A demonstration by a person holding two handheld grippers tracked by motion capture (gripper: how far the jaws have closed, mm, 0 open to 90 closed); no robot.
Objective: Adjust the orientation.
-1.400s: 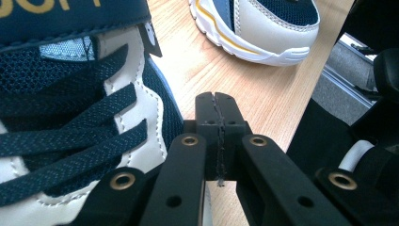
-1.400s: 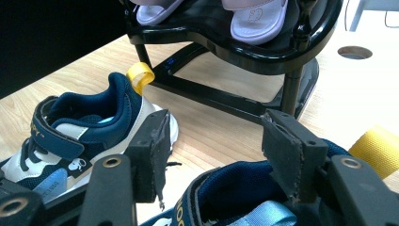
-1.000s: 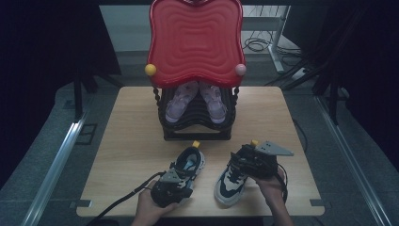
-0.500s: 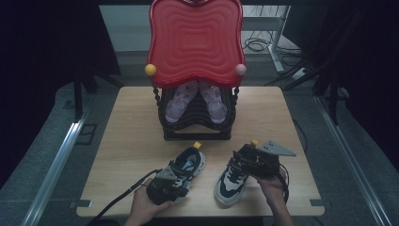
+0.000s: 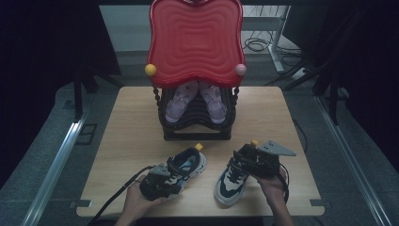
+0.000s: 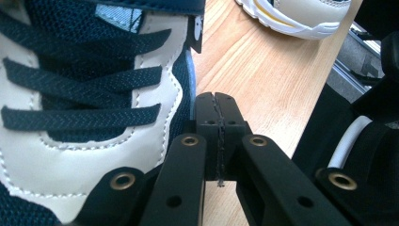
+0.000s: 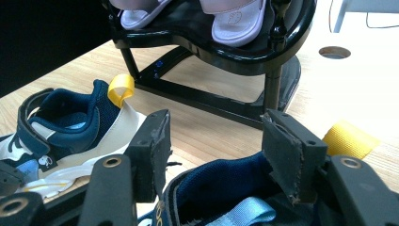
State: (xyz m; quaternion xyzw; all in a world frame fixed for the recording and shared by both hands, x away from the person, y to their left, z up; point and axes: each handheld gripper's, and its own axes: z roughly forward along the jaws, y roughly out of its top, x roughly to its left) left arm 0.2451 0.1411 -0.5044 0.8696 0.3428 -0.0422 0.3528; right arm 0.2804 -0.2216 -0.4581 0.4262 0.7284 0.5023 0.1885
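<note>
Two navy and white sneakers lie at the table's front. My left gripper [image 5: 170, 173] is low over the laces of the left sneaker [image 5: 190, 162]. In the left gripper view its jaws [image 6: 216, 107] are pressed together with nothing between them, just beside that sneaker's laces [image 6: 70, 94]. My right gripper [image 5: 245, 157] is at the heel of the right sneaker [image 5: 228, 181]. It stands open [image 7: 216, 141], one jaw on each side of the navy heel collar [image 7: 221, 188]. Each heel carries a yellow pull tab [image 7: 120, 89].
A black shoe rack [image 5: 195, 127] with a red wavy top [image 5: 195, 42] stands mid-table and holds a pair of pink sandals [image 5: 181, 101]. Bare wooden table [image 5: 127, 127] lies left and right of it. Cables trail off the front edge.
My left gripper has slid a little forward and to the left along the left sneaker. The right gripper has stayed at the right sneaker's heel.
</note>
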